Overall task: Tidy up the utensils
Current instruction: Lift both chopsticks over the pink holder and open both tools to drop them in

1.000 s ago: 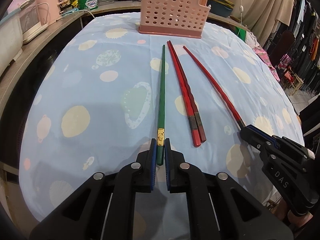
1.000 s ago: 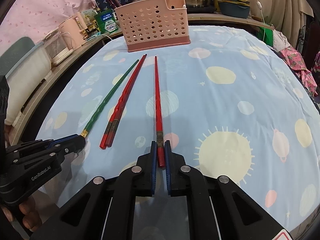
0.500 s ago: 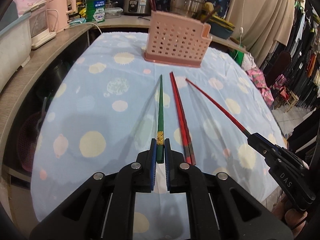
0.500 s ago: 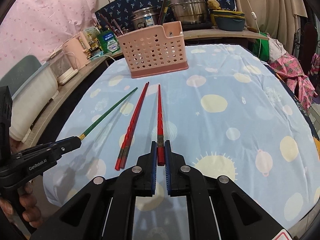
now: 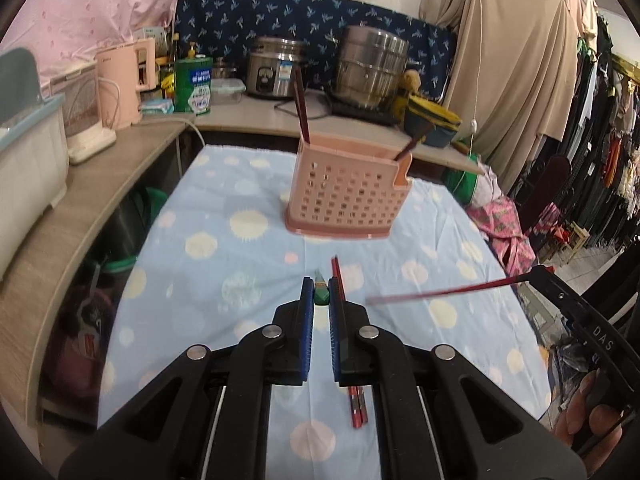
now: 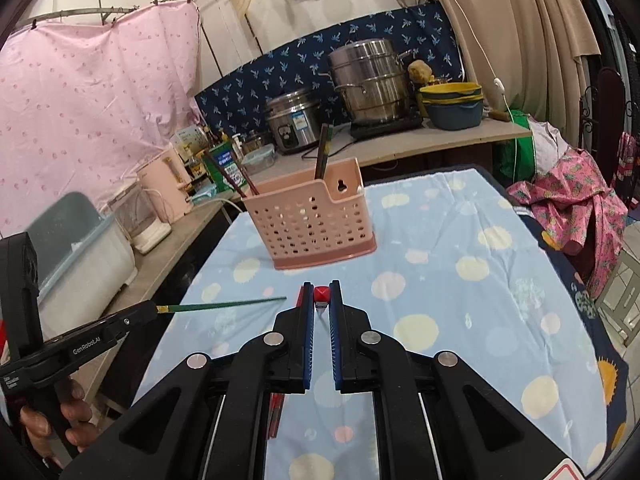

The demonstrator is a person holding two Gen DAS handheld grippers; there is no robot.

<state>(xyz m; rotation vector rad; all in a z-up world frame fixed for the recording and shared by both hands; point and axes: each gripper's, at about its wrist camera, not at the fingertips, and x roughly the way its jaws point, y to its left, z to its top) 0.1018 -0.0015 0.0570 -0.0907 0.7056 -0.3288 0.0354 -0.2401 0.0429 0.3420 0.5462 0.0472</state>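
My left gripper point(image 5: 321, 290) is shut on the end of a green chopstick point(image 5: 321, 295), which I see almost end-on, lifted off the table. In the right wrist view that green chopstick point(image 6: 224, 305) juts level from the left gripper point(image 6: 149, 309). My right gripper point(image 6: 321, 292) is shut on a red chopstick point(image 6: 321, 294), also raised. From the left wrist view, this red chopstick point(image 5: 440, 292) sticks out of the right gripper point(image 5: 538, 274). A pair of red chopsticks point(image 5: 357, 404) lies on the cloth below. The pink perforated basket point(image 5: 344, 196) stands ahead, upright, with a few dark chopsticks in it.
The table wears a light blue spotted cloth point(image 6: 460, 280). A counter wraps the left and back, bearing a rice cooker point(image 5: 272, 72), a steel steamer pot point(image 5: 370, 66), a pink kettle point(image 5: 128, 80) and bowls point(image 6: 452, 106). Clothes hang at the far right point(image 5: 608, 168).
Both grippers have risen from the table, each carrying its chopstick up into the air. Both views now look more level, toward the basket and the back wall.
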